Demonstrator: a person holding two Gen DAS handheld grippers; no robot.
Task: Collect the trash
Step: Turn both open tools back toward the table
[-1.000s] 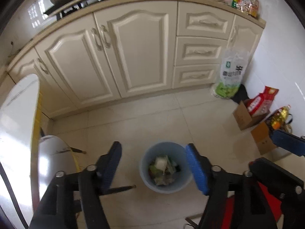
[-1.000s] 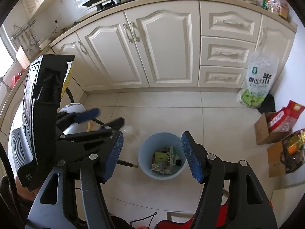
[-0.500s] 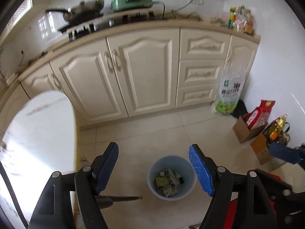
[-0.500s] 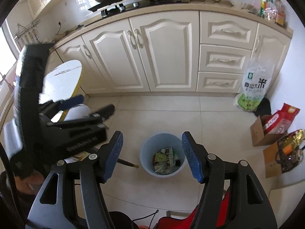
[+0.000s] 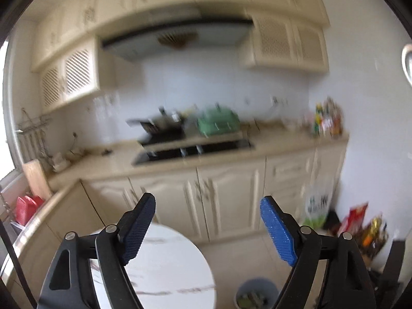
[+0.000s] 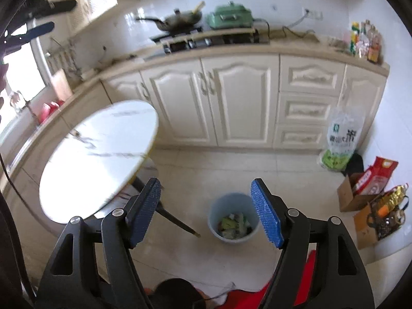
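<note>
Both my left tongs and my right tongs have just been opening with nothing in them, and the bin of trash sits on the floor below them, beside the table.

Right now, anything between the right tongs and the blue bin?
Nothing visible. The right tongs are open and empty, and the round pale-blue plastic bin of trash stands on bare floor tiles ahead. The dark table leg slants past on its left, clear of the line.

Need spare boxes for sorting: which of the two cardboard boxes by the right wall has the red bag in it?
The farther cardboard box, nearer the cabinets, holds the red bag. The nearer box holds gold-wrapped bottles.
</note>
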